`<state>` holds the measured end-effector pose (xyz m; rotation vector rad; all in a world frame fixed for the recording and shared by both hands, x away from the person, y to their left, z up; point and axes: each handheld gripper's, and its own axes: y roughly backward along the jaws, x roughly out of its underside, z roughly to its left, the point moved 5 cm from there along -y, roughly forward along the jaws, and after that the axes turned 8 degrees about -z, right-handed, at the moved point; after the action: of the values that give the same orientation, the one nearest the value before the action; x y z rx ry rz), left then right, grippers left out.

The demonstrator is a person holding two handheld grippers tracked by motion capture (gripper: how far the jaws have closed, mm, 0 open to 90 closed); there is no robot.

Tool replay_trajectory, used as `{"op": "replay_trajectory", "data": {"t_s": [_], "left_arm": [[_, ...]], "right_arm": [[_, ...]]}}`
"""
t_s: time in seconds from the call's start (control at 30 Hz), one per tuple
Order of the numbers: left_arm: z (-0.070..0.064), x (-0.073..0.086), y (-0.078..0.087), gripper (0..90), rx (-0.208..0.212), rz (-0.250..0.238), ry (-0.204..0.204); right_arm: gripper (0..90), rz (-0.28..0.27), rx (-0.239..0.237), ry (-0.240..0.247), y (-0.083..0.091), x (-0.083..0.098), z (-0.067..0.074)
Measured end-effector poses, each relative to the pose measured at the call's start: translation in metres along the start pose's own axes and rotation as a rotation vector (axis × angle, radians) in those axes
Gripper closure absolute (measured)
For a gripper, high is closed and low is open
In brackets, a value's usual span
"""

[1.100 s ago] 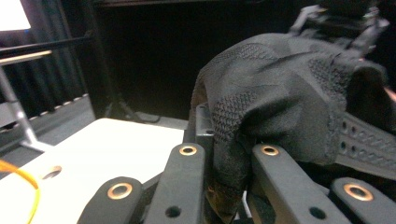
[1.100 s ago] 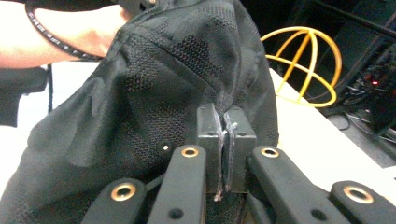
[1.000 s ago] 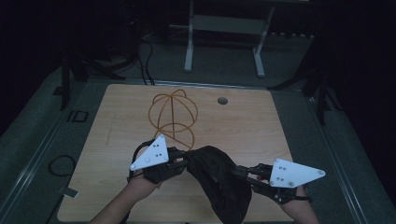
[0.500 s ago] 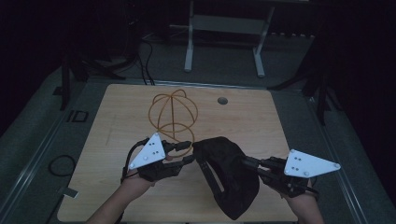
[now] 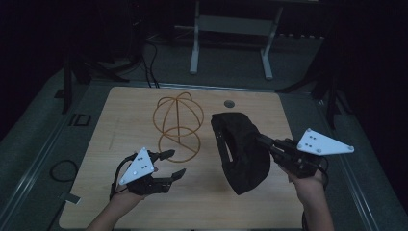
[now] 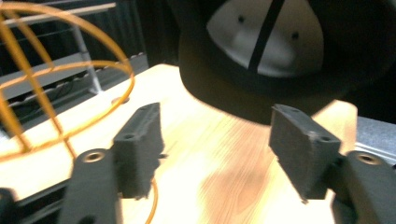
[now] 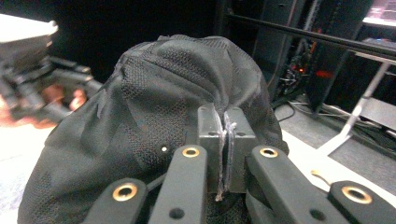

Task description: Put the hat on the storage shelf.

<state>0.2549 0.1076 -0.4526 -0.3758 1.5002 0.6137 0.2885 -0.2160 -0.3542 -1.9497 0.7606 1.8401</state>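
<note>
High view: black cap (image 5: 240,149) pinched in right gripper (image 5: 263,141) jaws.

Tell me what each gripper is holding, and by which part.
The right gripper pinches the black cap by its crown fabric. The left gripper, jaws just opened, holds nothing.

- The black cap (image 6: 280,51) runs off the left gripper view's top and right edges.
- The orange wire stand (image 6: 42,93) is blurred, cut at the left.
- The left gripper (image 7: 37,88) is blurred in the right gripper view.
</note>
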Motion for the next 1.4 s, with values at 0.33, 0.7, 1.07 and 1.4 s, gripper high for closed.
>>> {"op": "replay_trajectory", "data": {"t_s": [0.33,0.7,1.07,1.4], "left_arm": [[0.019,0.042,0.012,5.2,-0.102,0.025,0.076],[0.033,0.082,0.040,2.5,-0.206,0.043,0.104],[0.037,0.105,0.062,2.5,-0.281,0.051,0.119],[0.042,0.113,0.073,2.5,-0.331,0.046,0.125]], "right_arm": [[87.5,-0.021,0.025,-0.021,-0.029,-0.018,-0.016],[87.5,-0.009,0.021,-0.048,-0.075,-0.034,-0.024],[87.4,0.007,0.005,-0.057,-0.122,-0.038,-0.016],[87.4,0.049,-0.023,-0.063,-0.162,-0.032,-0.002]]}}
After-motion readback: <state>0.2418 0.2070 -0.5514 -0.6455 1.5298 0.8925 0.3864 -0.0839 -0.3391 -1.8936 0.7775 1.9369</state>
